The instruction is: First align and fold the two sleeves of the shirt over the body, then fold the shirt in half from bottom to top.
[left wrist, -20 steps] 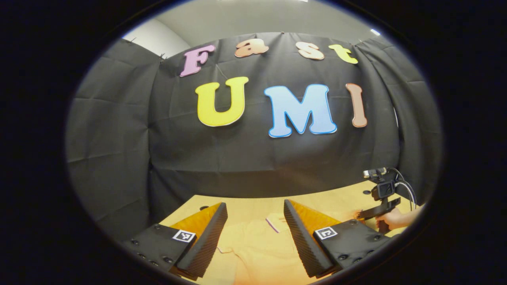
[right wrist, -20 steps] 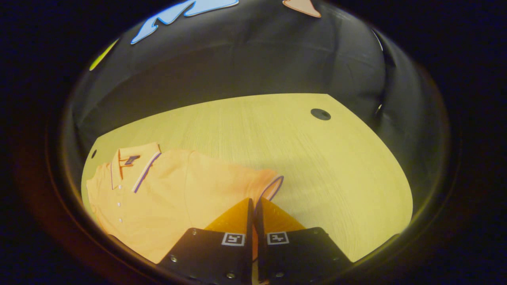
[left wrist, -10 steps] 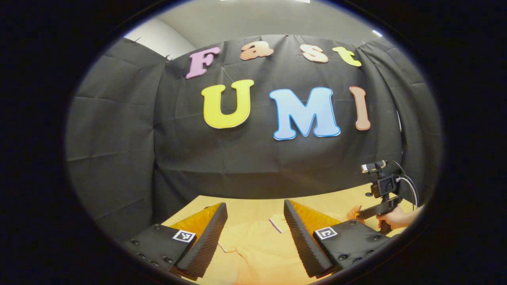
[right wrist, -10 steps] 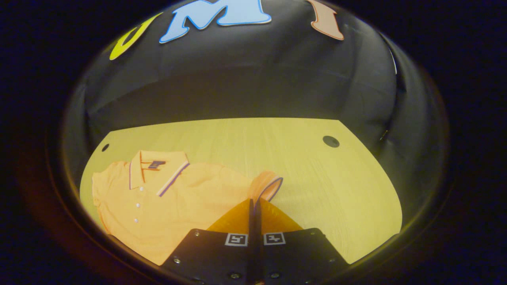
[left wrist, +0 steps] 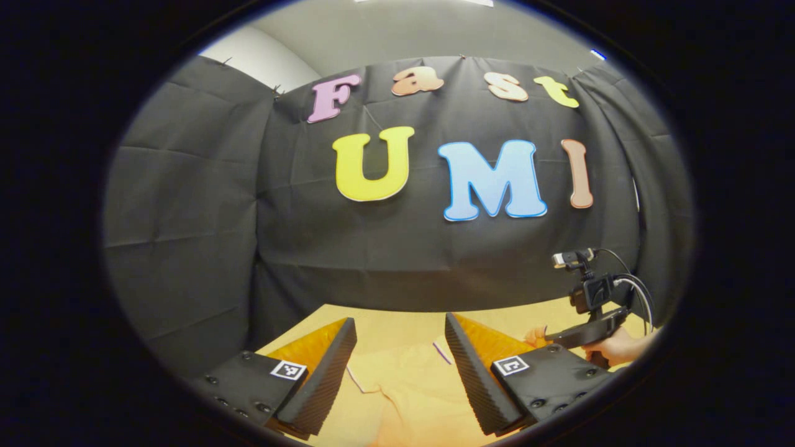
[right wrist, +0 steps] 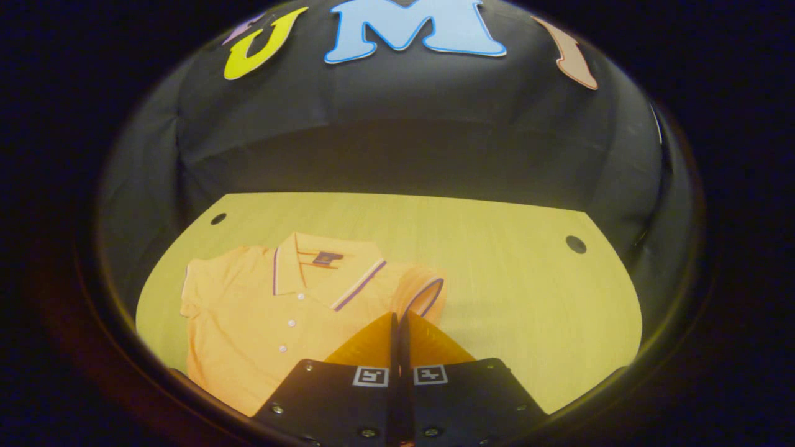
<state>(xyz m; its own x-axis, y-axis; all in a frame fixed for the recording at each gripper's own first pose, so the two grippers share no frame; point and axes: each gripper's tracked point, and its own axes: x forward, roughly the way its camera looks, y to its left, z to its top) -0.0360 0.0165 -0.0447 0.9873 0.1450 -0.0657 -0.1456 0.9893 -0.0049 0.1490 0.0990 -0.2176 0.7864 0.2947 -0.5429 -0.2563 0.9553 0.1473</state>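
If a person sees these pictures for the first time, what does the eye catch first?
Probably the orange polo shirt, spread on the pale wooden table. Next, the right gripper, shut on the shirt's striped sleeve. The left gripper hangs open above the shirt.

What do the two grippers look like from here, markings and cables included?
The left gripper has ribbed wedge fingers on black bolted plates, each carrying a square black-and-white tag. The right gripper has matching tagged plates; in the left gripper view it carries a small camera on top, with looping cables.

Orange polo shirt [right wrist: 261, 323] flat on table, one sleeve [right wrist: 422, 295] lifted.
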